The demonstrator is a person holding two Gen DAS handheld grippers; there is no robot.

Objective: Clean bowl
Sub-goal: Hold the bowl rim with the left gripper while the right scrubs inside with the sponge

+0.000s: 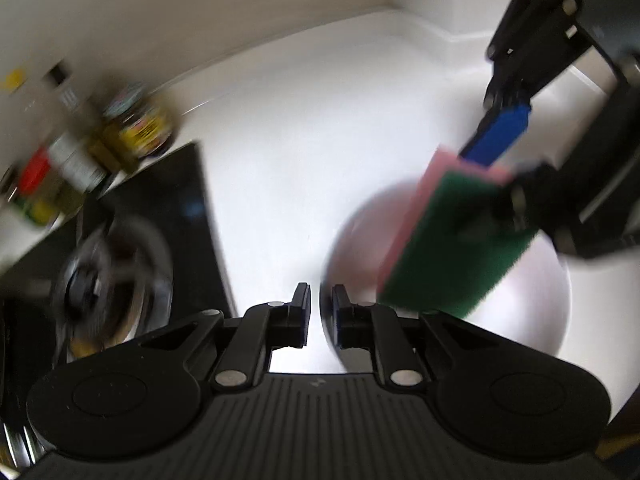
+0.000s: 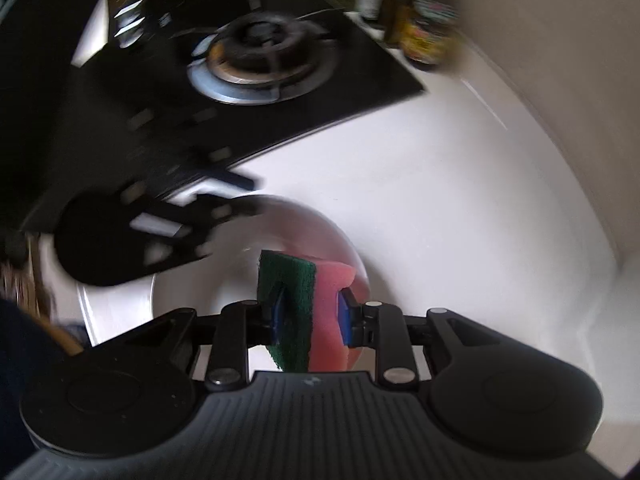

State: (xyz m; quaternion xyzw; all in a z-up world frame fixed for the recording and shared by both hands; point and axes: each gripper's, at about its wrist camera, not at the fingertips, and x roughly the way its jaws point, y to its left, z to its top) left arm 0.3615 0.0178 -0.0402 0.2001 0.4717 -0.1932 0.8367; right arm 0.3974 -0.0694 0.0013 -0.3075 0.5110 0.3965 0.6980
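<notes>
A white bowl (image 1: 540,304) (image 2: 224,276) rests on the white countertop (image 1: 312,128) (image 2: 440,208). My left gripper (image 1: 321,312) is shut on the bowl's near rim, which runs up between its fingers; the right wrist view shows it, blurred, at the bowl's left edge (image 2: 244,204). A pink sponge with a green scouring face (image 1: 452,240) (image 2: 296,300) is held inside the bowl. My right gripper (image 2: 310,316) (image 1: 504,168) is shut on it, one blue pad on each side. Both views are motion-blurred.
A black gas hob with a round burner (image 1: 112,280) (image 2: 260,56) lies left of the bowl. Several jars and bottles (image 1: 132,128) (image 2: 428,36) stand against the pale wall behind it. The countertop ends in a corner of walls (image 1: 400,4).
</notes>
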